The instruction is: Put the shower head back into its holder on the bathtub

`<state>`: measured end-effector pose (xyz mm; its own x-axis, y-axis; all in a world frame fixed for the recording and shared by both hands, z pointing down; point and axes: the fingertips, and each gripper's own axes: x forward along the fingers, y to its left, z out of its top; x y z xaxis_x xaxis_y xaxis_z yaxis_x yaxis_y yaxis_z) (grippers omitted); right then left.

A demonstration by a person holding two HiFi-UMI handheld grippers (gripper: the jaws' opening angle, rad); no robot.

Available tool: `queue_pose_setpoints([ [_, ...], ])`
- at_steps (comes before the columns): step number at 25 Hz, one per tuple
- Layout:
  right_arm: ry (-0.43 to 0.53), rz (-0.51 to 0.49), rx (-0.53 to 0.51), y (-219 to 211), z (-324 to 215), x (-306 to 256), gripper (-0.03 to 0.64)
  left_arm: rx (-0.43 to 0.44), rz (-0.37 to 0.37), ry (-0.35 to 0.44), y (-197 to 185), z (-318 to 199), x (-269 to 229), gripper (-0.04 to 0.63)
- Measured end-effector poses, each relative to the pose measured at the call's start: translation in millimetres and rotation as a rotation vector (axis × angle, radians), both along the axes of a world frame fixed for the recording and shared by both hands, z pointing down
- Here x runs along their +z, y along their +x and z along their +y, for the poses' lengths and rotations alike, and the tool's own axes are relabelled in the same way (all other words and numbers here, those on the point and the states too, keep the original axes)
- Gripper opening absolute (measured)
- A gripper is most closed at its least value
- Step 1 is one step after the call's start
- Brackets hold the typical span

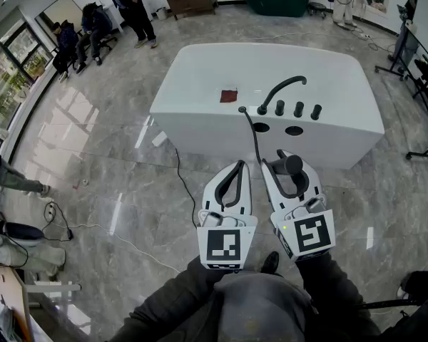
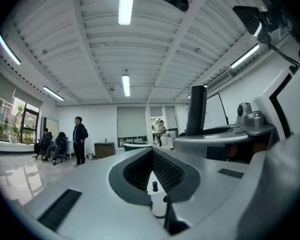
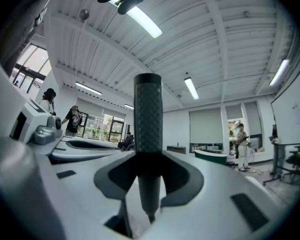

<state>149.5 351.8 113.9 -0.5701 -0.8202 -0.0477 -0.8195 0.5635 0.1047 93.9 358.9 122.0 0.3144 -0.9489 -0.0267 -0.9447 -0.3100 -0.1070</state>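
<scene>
black and knurled, the handle of the shower head (image 3: 148,113) stands upright between the jaws of the right gripper (image 1: 286,164), which are clenched on it low down. its hose (image 1: 255,140) runs from the grip back up to a fitting on the near rim of the white bathtub (image 1: 200,120). the left gripper (image 1: 239,166) hangs just beside the right one with its jaws pressed together on nothing. its own view shows only the ribbed pads meeting at the tips.

from where i stand, this looks like the carry: the head is in hand but held out over the marble floor (image 1: 114,169), in front of the tub and apart from it. nothing has been seated yet.

on the tub deck, below the curved black faucet (image 1: 282,88) and the row of knobs (image 1: 298,109), sit two dark oval openings (image 1: 260,127) (i take one of them for the holder, though i cannot tell which). a red cloth (image 1: 229,95) lies inside the tub, out of the way.

the next move, i would judge, calls for bringing the right gripper forward and over the rim. the handle should then be lined up with the chosen opening and lowered straight in, with the hose given slack so it does not drag the head aside. the left gripper could steady the hose if it kinks.
</scene>
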Motion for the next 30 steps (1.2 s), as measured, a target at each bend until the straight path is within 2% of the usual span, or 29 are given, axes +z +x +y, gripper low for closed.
queue_pose_setpoints([
  [18,-0.017,-0.017,-0.046,34.3,-1.0,3.8,0.135,-0.056,-0.022,-0.006,26.3,-0.8,8.3,0.003],
  [24,-0.004,-0.042,-0.061,44.6,-2.5,-1.9,0.134,-0.098,-0.022,-0.03,22.5,-1.0,23.6,0.003],
  [30,0.009,-0.053,-0.062,41.3,-11.9,-10.1,0.133,-0.09,-0.007,-0.056,11.8,-23.5,38.6,0.003],
])
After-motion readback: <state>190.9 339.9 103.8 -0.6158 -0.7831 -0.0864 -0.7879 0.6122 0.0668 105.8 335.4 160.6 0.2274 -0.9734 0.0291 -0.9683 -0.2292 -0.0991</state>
